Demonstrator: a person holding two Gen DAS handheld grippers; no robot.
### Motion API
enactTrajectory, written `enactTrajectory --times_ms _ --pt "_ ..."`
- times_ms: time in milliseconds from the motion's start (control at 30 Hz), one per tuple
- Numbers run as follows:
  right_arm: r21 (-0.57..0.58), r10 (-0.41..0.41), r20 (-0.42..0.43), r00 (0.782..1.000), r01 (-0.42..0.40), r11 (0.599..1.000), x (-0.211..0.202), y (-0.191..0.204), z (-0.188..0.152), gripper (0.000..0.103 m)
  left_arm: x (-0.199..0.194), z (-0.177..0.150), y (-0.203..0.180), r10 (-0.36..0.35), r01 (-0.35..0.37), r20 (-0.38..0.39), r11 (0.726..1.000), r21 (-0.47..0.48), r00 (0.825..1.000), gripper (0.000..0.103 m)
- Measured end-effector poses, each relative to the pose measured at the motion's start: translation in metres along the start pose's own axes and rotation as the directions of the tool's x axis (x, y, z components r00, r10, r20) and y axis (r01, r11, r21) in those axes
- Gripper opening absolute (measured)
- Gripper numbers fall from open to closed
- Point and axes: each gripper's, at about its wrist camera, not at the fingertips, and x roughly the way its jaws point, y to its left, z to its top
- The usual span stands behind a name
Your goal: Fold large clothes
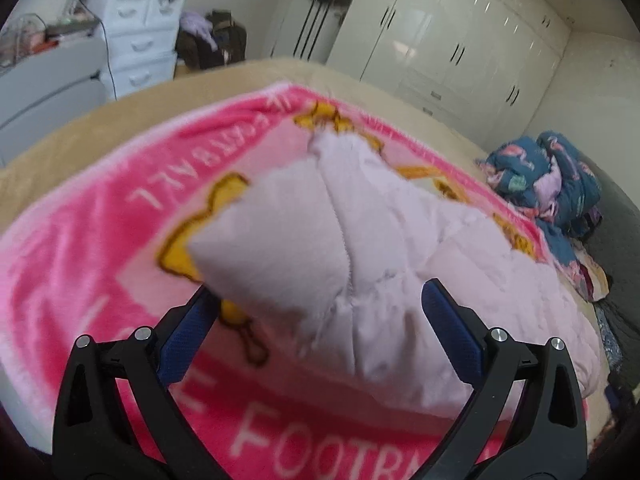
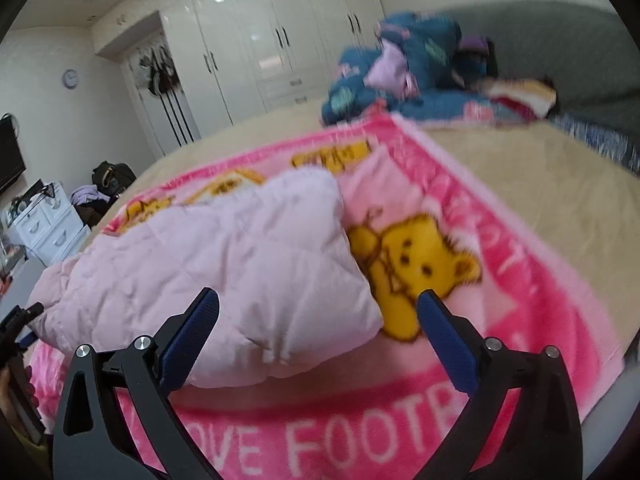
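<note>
The puffy pink coat (image 2: 224, 264) lies on the pink bear blanket (image 2: 472, 216), stretching sideways. Both grippers, left (image 1: 316, 316) and right (image 2: 318, 322), are wide apart, holding nothing, just before the coat.

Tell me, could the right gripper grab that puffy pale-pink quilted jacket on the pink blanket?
Probably yes: the right gripper stands open right over the puffy pale-pink quilted jacket, with nothing between them.

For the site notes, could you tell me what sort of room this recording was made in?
Most likely a home bedroom: a bed spread with a pink teddy-bear blanket, a wall of glossy white wardrobes, and a white chest of drawers in the corner.
</note>
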Motion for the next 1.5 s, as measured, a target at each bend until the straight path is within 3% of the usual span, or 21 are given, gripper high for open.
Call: enactTrajectory --times_ms 100,200,400,500,667,900,1500 --pt "-0.031 0.028 0.041 0.999 -0.027 0.999 -0.017 0.01 0.007 0.099 -0.036 -0.002 -0.004 -0.001 -0.003 0.076 0.998 0.056 0.997 0.094" --pt "-0.071 0.075 0.07 0.995 -0.07 0.995 -0.035 0.029 0.01 0.099 -0.06 -0.004 -0.012 -0.005 -0.006 0.101 0.994 0.111 0.995 0.094" --pt "-0.175 0.177 0.033 0.984 -0.169 0.97 -0.056 0.072 0.004 0.099 -0.098 -0.026 -0.039 -0.083 0.068 0.071 0.98 0.188 0.994 0.094" --pt "-0.234 0.188 0.023 0.982 -0.178 0.956 -0.065 0.089 -0.004 0.099 -0.109 -0.043 -0.056 -0.116 0.102 0.053 0.971 0.215 0.992 0.094" --pt "-0.273 0.19 -0.03 0.981 -0.191 0.943 -0.072 0.105 -0.026 0.099 -0.114 -0.067 -0.079 -0.137 0.136 -0.014 0.953 0.271 0.99 0.094" --pt "-0.313 0.189 -0.095 0.977 -0.209 0.926 -0.07 0.117 -0.059 0.099 -0.109 -0.087 -0.09 -0.131 0.136 -0.036 0.943 0.304 0.991 0.094" --pt "-0.303 0.213 -0.092 0.973 -0.231 0.924 -0.071 0.123 -0.06 0.099 -0.113 -0.087 -0.089 -0.088 0.09 -0.019 0.948 0.306 0.996 0.094"
